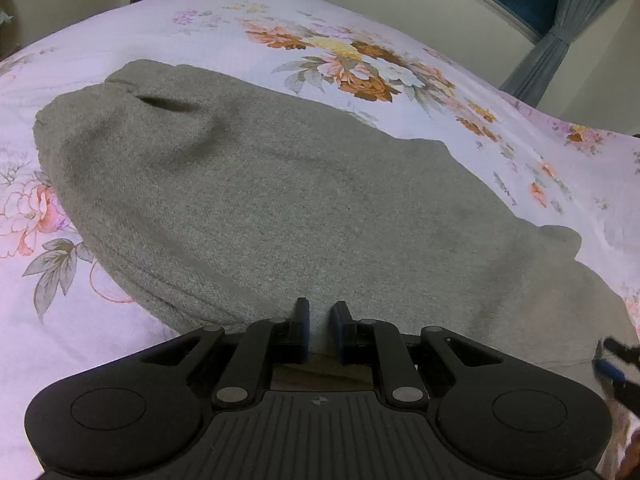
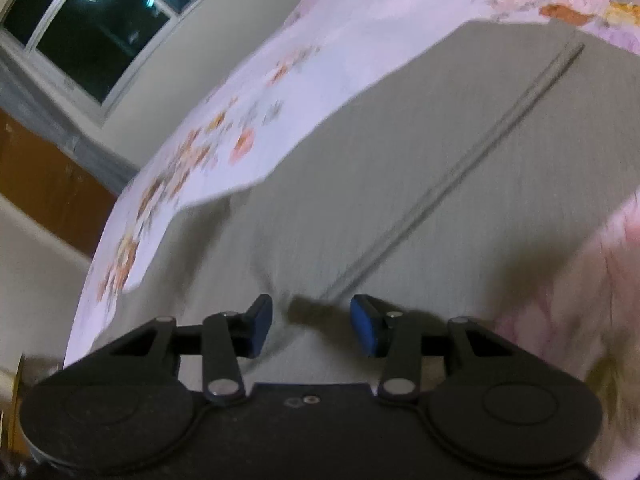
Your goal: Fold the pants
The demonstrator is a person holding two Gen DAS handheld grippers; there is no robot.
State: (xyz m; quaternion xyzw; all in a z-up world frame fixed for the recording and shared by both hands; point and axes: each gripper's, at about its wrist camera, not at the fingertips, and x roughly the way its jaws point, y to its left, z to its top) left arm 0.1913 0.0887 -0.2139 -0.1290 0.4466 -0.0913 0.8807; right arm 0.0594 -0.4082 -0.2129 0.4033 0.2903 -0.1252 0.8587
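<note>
Grey knit pants (image 1: 256,200) lie spread on a floral bed sheet (image 1: 120,40), the waistband end at the far left. My left gripper (image 1: 320,312) sits at the near edge of the pants with its jaws nearly closed and a fold of grey cloth between the pads. My right gripper (image 2: 311,320) is open above the pants (image 2: 440,160), just over a long seam (image 2: 460,172); its view is motion blurred. The right gripper's tip also shows at the right edge of the left wrist view (image 1: 616,360).
The bed fills most of both views. A window (image 2: 92,28) with grey curtains (image 1: 560,40) and a pale wall lie beyond the bed. A brown wooden cabinet (image 2: 40,184) stands by the bed's far side.
</note>
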